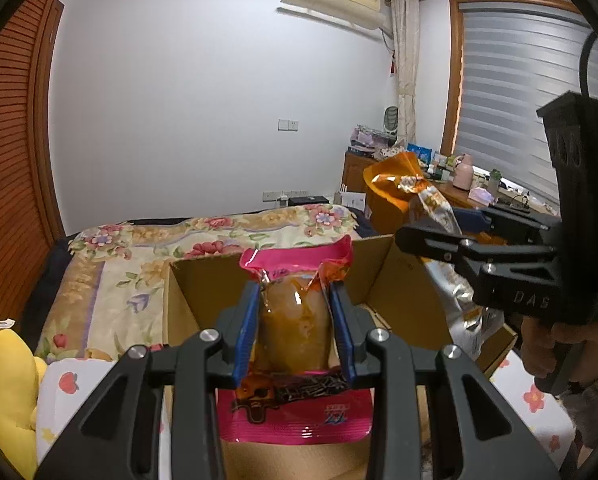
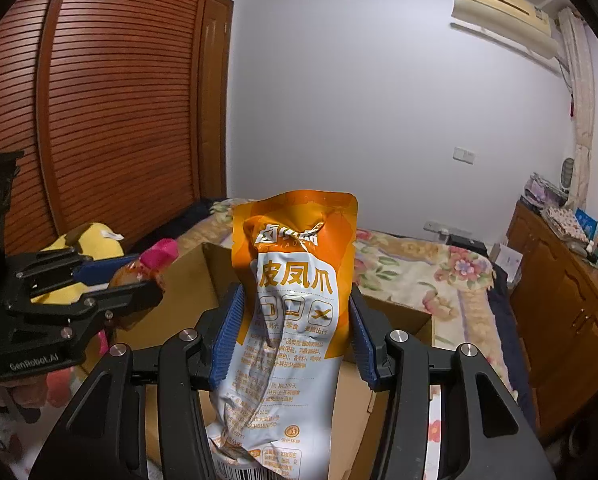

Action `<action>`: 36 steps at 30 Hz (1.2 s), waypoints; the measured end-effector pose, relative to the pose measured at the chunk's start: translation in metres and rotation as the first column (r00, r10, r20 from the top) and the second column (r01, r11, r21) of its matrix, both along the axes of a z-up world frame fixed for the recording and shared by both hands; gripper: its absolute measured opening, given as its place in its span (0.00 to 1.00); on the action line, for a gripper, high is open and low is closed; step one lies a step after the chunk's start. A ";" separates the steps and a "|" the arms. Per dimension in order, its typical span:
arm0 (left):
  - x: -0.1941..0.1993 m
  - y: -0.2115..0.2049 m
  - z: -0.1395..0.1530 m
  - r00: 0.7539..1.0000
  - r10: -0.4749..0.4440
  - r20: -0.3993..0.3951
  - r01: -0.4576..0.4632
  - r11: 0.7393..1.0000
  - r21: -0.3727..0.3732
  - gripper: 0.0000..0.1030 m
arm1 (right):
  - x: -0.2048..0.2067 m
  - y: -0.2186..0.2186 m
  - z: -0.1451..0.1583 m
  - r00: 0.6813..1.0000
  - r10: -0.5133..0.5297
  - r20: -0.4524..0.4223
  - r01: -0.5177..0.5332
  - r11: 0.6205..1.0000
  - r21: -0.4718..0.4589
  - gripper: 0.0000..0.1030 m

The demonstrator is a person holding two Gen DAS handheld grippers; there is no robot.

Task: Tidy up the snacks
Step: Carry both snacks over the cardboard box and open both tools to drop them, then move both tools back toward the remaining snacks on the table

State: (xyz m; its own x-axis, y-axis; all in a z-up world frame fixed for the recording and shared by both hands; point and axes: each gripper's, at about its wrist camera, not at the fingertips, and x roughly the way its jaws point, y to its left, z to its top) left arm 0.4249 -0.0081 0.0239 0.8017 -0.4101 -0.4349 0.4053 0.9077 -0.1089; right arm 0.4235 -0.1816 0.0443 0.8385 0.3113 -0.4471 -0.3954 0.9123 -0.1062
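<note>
Left hand-held gripper (image 1: 295, 304) clamps the pink snack pouch (image 1: 293, 320) above the open cardboard box (image 1: 203, 292); right hand-held gripper (image 2: 297, 320) grips the orange-and-white snack bag (image 2: 295, 308) over the same box on the bed (image 1: 111, 280).

Soft, even indoor light fills both views, with the pale lilac wall (image 1: 187, 92) evenly lit and daylight seeping through the striped roller blind (image 1: 527, 80) at far right. Small glare spots sit on the glossy pink snack packet (image 1: 295, 412). Fisheye distortion bows the brown slatted wardrobe door (image 2: 111, 92), dark vignetting rounds every corner, and focus is slightly soft throughout.
</note>
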 end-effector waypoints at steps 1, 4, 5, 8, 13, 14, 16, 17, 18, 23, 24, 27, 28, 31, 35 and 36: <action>0.002 -0.001 -0.003 1.000 -0.001 -0.003 0.001 1.000 0.000 0.32 | 0.001 -0.001 -0.001 1.000 -0.003 -0.001 0.003 1.000 -0.004 0.49; 0.007 -0.003 -0.010 1.000 -0.009 -0.009 0.009 1.000 -0.004 0.32 | 0.007 0.002 -0.009 1.000 -0.012 -0.010 0.011 1.000 -0.026 0.49; 0.007 -0.003 -0.012 1.000 -0.011 -0.012 0.010 1.000 -0.004 0.32 | 0.008 0.003 -0.012 1.000 -0.016 -0.014 0.015 0.999 -0.034 0.49; 0.014 -0.004 -0.023 0.999 -0.011 -0.040 0.011 1.000 0.005 0.32 | 0.014 0.002 -0.020 0.999 -0.029 -0.031 0.028 0.998 -0.048 0.49; 0.014 -0.012 -0.023 0.998 -0.004 -0.063 0.007 0.999 0.053 0.36 | 0.020 0.008 -0.035 0.996 -0.049 -0.074 0.042 0.994 -0.098 0.51; 0.014 -0.014 -0.024 0.998 -0.004 -0.069 0.008 0.998 0.059 0.36 | 0.019 0.010 -0.036 0.995 -0.046 -0.084 0.037 0.994 -0.102 0.51; 0.013 -0.016 -0.027 0.996 -0.013 -0.084 0.018 0.998 0.064 0.37 | 0.016 0.011 -0.036 0.995 -0.045 -0.084 0.036 0.994 -0.104 0.53; 0.012 -0.017 -0.026 0.996 -0.013 -0.084 0.019 0.998 0.067 0.40 | 0.015 0.012 -0.036 0.995 -0.044 -0.095 0.033 0.993 -0.109 0.54; 0.011 -0.017 -0.026 0.996 -0.009 -0.086 0.015 0.997 0.072 0.50 | 0.015 0.013 -0.037 0.993 -0.038 -0.111 0.026 0.994 -0.109 0.55; 0.003 -0.016 -0.025 0.996 0.005 -0.093 0.003 0.996 0.087 0.57 | 0.013 0.010 -0.045 0.987 -0.047 -0.153 0.027 0.991 -0.134 0.58; 0.001 -0.015 -0.025 0.995 0.011 -0.095 -0.003 0.996 0.092 0.57 | 0.013 0.008 -0.046 0.986 -0.054 -0.158 0.032 0.990 -0.137 0.63; -0.013 -0.008 -0.023 0.995 0.016 -0.094 -0.008 0.996 0.087 0.57 | 0.009 0.000 -0.044 0.983 -0.055 -0.177 0.037 0.994 -0.104 0.66; -0.018 -0.006 -0.022 0.995 0.017 -0.093 -0.010 0.996 0.084 0.57 | 0.006 -0.001 -0.043 0.982 -0.059 -0.178 0.042 0.994 -0.100 0.67; -0.036 0.002 -0.018 0.996 0.020 -0.088 -0.014 0.997 0.078 0.57 | -0.010 -0.011 -0.034 0.984 -0.058 -0.171 0.048 0.997 -0.062 0.67; -0.071 0.012 -0.013 0.997 0.017 -0.069 -0.011 0.996 0.084 0.58 | -0.048 -0.022 -0.022 0.986 -0.046 -0.158 0.046 0.999 -0.007 0.67; -0.077 0.015 -0.011 0.998 0.012 -0.066 -0.007 0.996 0.085 0.58 | -0.057 -0.025 -0.020 0.987 -0.044 -0.157 0.045 0.999 0.002 0.67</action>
State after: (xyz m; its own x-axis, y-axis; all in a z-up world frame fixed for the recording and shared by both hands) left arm 0.3480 0.0070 0.0125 0.7734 -0.3622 -0.5202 0.3911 0.9185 -0.0581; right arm 0.3666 -0.2069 0.0241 0.7714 0.2782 -0.5723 -0.3660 0.9297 -0.0414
